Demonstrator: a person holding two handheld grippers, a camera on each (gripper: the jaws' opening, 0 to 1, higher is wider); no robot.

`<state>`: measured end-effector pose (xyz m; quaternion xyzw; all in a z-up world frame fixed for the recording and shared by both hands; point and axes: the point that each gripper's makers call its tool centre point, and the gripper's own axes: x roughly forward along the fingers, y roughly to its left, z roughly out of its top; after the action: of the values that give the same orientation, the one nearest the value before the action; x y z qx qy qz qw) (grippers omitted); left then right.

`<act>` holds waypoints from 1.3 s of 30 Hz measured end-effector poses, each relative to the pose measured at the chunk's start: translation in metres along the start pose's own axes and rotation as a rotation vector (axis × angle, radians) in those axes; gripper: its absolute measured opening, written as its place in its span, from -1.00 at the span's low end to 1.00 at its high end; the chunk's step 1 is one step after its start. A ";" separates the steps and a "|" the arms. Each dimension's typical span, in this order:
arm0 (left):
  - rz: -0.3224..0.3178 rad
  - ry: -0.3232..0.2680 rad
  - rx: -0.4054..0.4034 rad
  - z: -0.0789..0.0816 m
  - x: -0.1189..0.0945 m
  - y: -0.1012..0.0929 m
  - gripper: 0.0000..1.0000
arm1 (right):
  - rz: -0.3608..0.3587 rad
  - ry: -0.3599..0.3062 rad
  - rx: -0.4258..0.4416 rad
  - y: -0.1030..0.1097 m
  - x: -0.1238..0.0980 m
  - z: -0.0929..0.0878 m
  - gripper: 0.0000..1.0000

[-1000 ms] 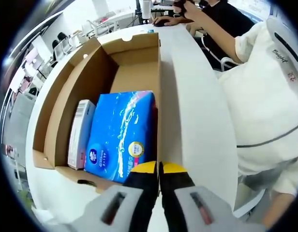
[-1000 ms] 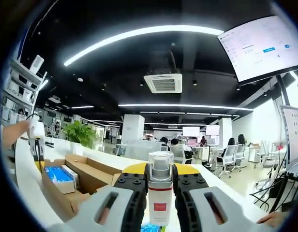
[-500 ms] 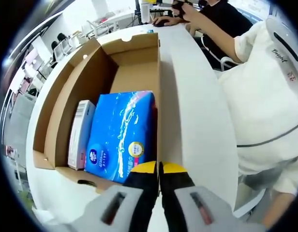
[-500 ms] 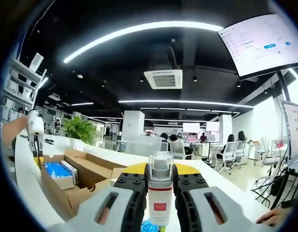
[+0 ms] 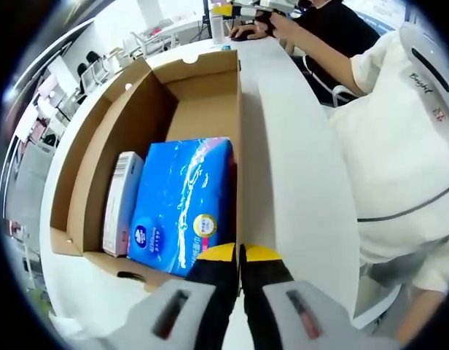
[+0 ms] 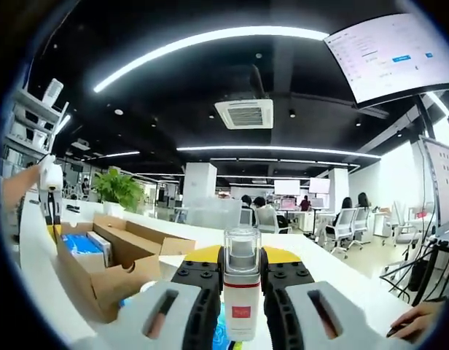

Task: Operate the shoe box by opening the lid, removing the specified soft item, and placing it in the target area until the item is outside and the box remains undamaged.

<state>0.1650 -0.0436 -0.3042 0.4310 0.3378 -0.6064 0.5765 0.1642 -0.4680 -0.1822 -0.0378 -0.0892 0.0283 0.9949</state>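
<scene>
The open brown cardboard shoe box [image 5: 137, 109] has bare floor at its far half, where a gripper could pass. Its near half is blocked by a blue plastic tissue pack [image 5: 182, 200] and a slim white carton [image 5: 121, 200] (wedged against the left wall). The white tabletop [image 5: 294, 182] beside the box lies free.

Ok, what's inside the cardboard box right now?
The cardboard box holds a blue tissue pack and a white carton beside it; the far half is bare. Anything underneath them is covered.

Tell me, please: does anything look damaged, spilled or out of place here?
Nothing spilled or torn. The odd point: the right gripper holds a white bottle, while the soft blue tissue pack lies in the open box.
</scene>
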 end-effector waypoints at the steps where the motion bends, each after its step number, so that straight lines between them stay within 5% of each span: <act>1: -0.001 0.000 0.000 0.000 0.000 0.000 -0.99 | -0.001 0.003 0.001 -0.001 0.000 -0.002 -0.64; 39: -0.001 -0.001 -0.006 0.000 0.000 0.000 -0.98 | -0.062 0.081 0.024 -0.022 -0.001 -0.044 -0.63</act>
<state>0.1652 -0.0432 -0.3043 0.4289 0.3394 -0.6059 0.5778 0.1722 -0.4932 -0.2234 -0.0242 -0.0496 -0.0029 0.9985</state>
